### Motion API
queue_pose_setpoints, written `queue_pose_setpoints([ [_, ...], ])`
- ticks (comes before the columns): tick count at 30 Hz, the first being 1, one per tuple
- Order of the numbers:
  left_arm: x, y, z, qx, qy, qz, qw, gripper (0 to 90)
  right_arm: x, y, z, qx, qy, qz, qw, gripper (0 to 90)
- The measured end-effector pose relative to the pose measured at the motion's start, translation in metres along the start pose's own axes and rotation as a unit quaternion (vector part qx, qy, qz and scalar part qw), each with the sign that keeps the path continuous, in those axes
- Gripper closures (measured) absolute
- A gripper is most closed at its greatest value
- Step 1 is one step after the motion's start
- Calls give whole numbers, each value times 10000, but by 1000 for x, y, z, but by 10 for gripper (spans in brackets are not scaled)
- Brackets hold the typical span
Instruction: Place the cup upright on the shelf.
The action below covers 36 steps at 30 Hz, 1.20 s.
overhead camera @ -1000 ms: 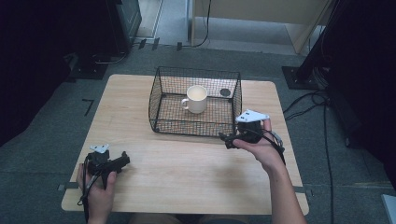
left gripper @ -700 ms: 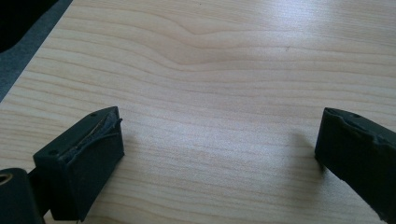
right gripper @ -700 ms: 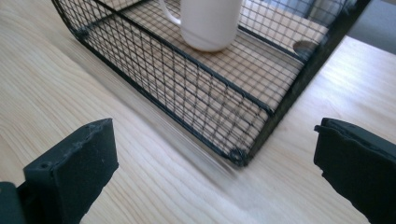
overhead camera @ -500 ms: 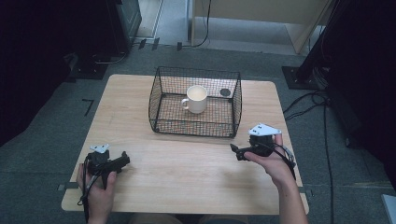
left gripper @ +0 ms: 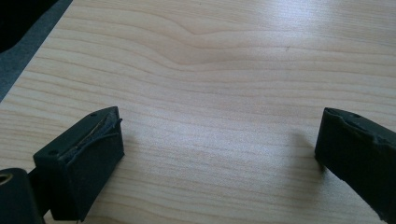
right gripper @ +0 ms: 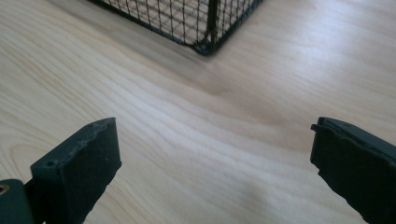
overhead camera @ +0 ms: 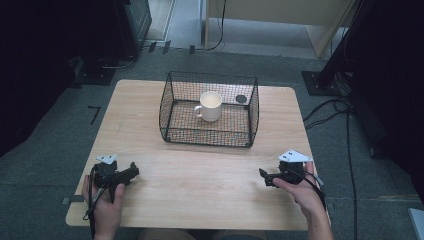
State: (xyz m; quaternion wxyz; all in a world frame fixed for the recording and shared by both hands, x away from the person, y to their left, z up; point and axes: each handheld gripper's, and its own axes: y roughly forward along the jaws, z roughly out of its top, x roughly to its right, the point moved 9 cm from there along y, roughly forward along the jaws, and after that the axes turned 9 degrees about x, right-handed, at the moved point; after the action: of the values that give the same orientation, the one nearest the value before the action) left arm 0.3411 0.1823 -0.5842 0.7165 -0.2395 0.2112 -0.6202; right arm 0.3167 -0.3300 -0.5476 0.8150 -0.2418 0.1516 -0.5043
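While both hands rested at the lower edge of the wooden table (overhead camera: 150, 150), the left gripper (left gripper: 219, 154) sat in the lower left of the high view with its jaws spread wide over bare wood, holding nothing. At the lower right of that view, the right gripper (right gripper: 212, 158) likewise had its jaws far apart and empty, near one bottom corner of the black wire basket (right gripper: 205, 28) that showed at the top of its own view. Centre frame in the high view, the basket (overhead camera: 170, 107) stood on the table, well apart from both tools. Inside it a white mug (overhead camera: 210, 105) stood upright, handle toward frame left, with a small dark round object (overhead camera: 241, 99) just beside it to the right. No writing or brand could be read on anything.
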Motion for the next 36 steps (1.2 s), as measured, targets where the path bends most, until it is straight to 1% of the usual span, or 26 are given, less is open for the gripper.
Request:
queue_pose_setpoints([
  [8, 0, 0, 0, 0, 1, 0, 10000, 12, 13, -10, -32, -176, 117, -169, 9996, 0],
  [12, 0, 0, 0, 0, 0, 0, 10000, 12, 22, -17, -44, -176, 208, -332, 9991, 0],
  [18, 0, 0, 0, 0, 0, 1, 10000, 12, 32, -25, -58, -221, 317, -465, 9982, 0],
  [22, 0, 0, 0, 1, 0, 0, 10000, 12, 37, -29, -66, -264, 361, -552, 9975, 0],
  [24, 0, 0, 0, -1, 0, 0, 10000, 12, 38, -31, -69, -245, 404, -554, 9973, 0],
  [26, 0, 0, 0, -1, 1, 1, 10000, 12, 40, -33, -70, -261, 379, -586, 9972, 0],
  [32, 0, 0, 0, 0, -3, 1, 10000, 12, 44, -40, -77, -214, 595, -640, 9959, 0],
  [36, 0, 0, 0, 1, -3, 1, 10000, 12, 45, -42, -78, -212, 600, -653, 9958, 0],
])
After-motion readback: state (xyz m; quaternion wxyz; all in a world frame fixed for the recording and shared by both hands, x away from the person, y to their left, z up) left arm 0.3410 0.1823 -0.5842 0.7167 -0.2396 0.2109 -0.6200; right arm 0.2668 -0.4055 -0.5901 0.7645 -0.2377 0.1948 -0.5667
